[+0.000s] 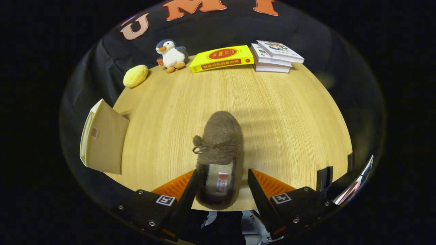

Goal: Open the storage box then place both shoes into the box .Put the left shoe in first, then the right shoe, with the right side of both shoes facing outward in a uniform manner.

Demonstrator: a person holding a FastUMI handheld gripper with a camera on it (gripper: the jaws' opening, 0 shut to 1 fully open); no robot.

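A brown fuzzy slipper [219, 143] with a small bow lies on the wooden table [279, 112], toe pointing away and heel at the table's near edge. My gripper [222, 173] is open, and its fingers straddle the heel end. The left finger is right against the shoe's side, while the right finger stands a small gap off it. A beige storage box [104, 139] sits at the table's left edge, left of the fingers; I cannot tell how its lid stands.
Along the far edge of the table are a yellow bun-shaped toy [135, 76], a plush penguin [172, 55], a yellow book [221, 58] and a stack of white books [276, 56]. Bare tabletop lies between the shoe and these.
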